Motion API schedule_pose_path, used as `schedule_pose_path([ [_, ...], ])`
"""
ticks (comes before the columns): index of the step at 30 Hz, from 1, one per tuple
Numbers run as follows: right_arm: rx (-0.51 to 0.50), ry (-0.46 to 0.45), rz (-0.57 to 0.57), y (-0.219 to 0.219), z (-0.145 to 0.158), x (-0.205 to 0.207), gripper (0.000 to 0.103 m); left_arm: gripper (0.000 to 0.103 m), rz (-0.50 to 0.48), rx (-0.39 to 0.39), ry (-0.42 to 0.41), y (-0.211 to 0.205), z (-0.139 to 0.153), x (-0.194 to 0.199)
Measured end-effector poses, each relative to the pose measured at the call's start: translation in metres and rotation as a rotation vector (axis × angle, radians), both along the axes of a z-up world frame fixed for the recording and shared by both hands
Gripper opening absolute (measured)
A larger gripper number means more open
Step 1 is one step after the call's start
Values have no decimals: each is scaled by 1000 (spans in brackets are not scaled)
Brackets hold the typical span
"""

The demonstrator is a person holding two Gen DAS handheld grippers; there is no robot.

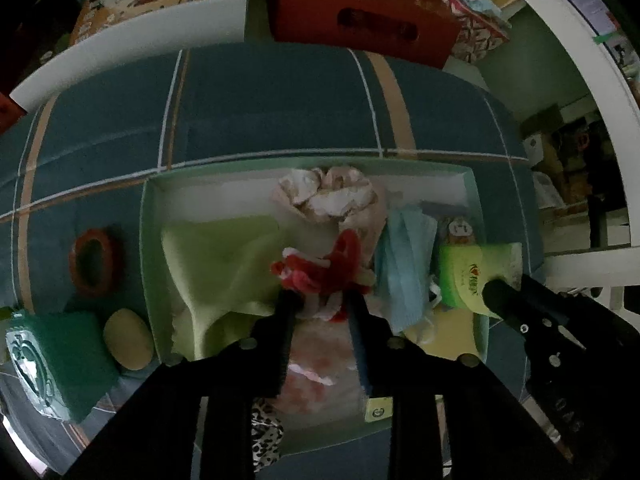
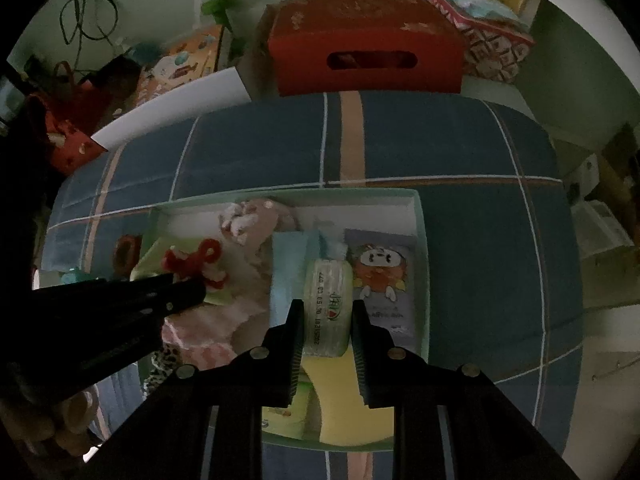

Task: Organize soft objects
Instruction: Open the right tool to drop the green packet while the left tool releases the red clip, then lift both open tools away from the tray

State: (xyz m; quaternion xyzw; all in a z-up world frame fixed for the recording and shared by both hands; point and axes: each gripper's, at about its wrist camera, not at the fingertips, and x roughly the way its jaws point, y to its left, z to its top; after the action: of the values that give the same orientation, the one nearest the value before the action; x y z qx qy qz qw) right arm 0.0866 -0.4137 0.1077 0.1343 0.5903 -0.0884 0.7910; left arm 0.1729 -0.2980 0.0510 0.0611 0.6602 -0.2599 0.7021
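Observation:
A pale green box sits on the blue plaid cloth and holds soft things. My left gripper is shut on a red-and-white fuzzy toy over the box, beside a lime cloth and a crumpled pink-white fabric. My right gripper is shut on a green tissue pack, held over the box's right half; it also shows in the left wrist view. A light blue face mask lies between them. A cartoon-printed pack lies at the box's right wall.
Left of the box lie a red ring, a yellow oval and a green sponge pack. A red cardboard box stands behind the cloth, with patterned boxes to its right and a white board to its left.

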Motion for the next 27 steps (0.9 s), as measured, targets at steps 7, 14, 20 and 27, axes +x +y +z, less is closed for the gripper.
schedule_pose_path([
  [7, 21, -6, -16, -4, 2, -3, 27, 58, -11, -8, -15, 0, 8, -4],
  [14, 18, -12, -31, -2, 15, -11, 37, 75, 8, 10, -40, 15, 23, -7],
  [20, 1, -4, -19, 9, 24, -21, 38, 83, 48, 14, -66, 41, 38, -12],
  [27, -40, 4, 13, 33, 34, -34, 51, 91, 83, 17, -99, 67, 54, -23],
])
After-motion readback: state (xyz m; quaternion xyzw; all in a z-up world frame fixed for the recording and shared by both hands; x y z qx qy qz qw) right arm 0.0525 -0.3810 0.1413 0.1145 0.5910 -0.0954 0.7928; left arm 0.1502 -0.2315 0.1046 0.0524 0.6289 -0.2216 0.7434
